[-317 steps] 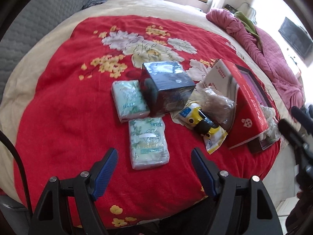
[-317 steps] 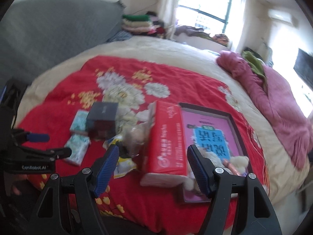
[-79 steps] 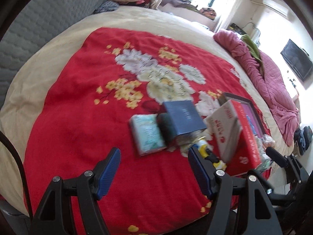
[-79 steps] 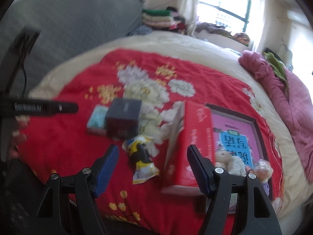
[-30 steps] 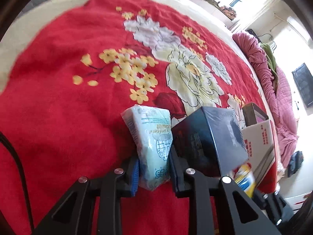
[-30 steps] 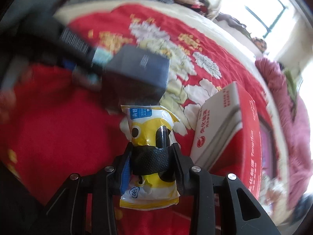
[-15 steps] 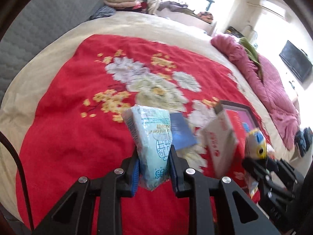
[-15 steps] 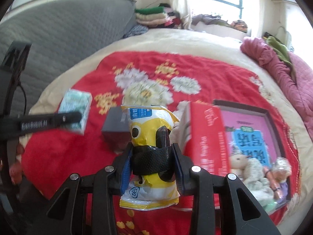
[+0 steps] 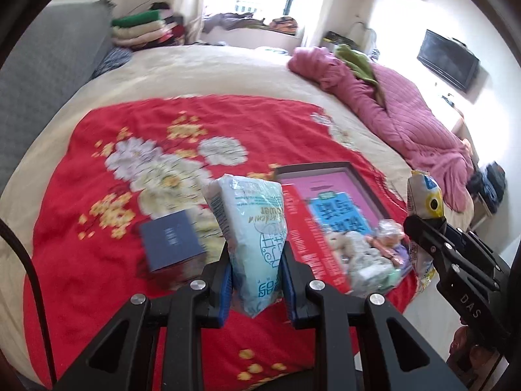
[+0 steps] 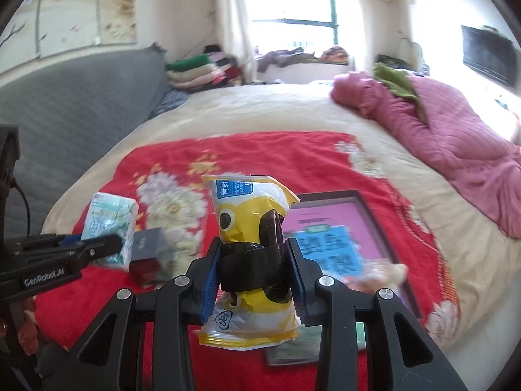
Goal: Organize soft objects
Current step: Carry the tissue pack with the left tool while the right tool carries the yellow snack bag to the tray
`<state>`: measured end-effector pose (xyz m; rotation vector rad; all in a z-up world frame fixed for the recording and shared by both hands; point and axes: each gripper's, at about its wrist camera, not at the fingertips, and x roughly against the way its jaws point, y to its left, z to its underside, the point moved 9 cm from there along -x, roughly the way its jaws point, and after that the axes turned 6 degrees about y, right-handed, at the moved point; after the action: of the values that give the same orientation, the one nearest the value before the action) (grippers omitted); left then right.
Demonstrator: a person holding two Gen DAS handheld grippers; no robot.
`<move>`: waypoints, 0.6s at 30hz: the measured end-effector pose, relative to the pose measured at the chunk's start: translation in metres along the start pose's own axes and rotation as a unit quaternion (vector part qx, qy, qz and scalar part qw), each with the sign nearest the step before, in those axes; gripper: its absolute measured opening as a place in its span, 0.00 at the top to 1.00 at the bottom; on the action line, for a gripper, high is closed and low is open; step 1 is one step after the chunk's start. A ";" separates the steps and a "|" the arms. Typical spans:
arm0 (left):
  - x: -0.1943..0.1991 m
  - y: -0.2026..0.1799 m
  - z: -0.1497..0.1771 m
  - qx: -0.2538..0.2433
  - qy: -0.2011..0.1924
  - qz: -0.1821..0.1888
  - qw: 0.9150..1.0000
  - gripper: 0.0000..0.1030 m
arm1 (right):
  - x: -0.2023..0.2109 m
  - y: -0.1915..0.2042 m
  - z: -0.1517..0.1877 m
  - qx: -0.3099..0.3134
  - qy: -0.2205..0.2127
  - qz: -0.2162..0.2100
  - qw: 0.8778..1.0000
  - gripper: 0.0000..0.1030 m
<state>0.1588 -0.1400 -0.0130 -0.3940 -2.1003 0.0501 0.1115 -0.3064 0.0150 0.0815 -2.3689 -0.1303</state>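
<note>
My left gripper [image 9: 255, 277] is shut on a pale green tissue pack [image 9: 250, 228] and holds it upright above the red blanket. In the right wrist view, the right gripper [image 10: 254, 270] is shut on a yellow snack packet [image 10: 247, 215] with a black band around it. Each gripper shows in the other's view: the right gripper [image 9: 423, 228] with the yellow packet [image 9: 425, 195], and the left gripper [image 10: 97, 244] with the tissue pack [image 10: 110, 215]. Below lie a pink open box [image 9: 329, 189] holding soft toys [image 9: 358, 251], and a dark blue box [image 9: 169, 244].
A red flowered blanket [image 9: 97, 277] covers the near part of the cream bed [image 10: 260, 114]. A pink quilt [image 9: 390, 110] lies along the right side. Folded clothes [image 10: 195, 71] are stacked at the far left by a grey headboard [image 10: 65, 104]. A red carton [image 9: 306, 251] leans against the pink box.
Both grippers have risen and pulled back from the bed, each carrying its pack. The boxes on the blanket now look smaller and lower in both views.
</note>
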 end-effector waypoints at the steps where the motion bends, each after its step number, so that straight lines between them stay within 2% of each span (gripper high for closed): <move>1: 0.000 -0.010 -0.002 -0.008 0.001 0.002 1.000 0.75 | 0.005 -0.010 0.000 -0.006 -0.004 0.006 1.000 0.63; 8: -0.011 -0.061 -0.009 -0.049 0.006 0.007 0.999 0.75 | 0.020 -0.054 0.005 -0.036 -0.019 0.024 0.999 0.63; 18: -0.045 -0.110 -0.005 -0.090 0.036 0.015 0.995 0.75 | 0.013 -0.100 0.023 -0.075 -0.009 0.038 0.996 0.63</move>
<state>0.1570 -0.2580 -0.0263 -0.5287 -2.0340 -0.1346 0.0880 -0.4049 -0.0040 -0.0809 -2.3678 -0.2726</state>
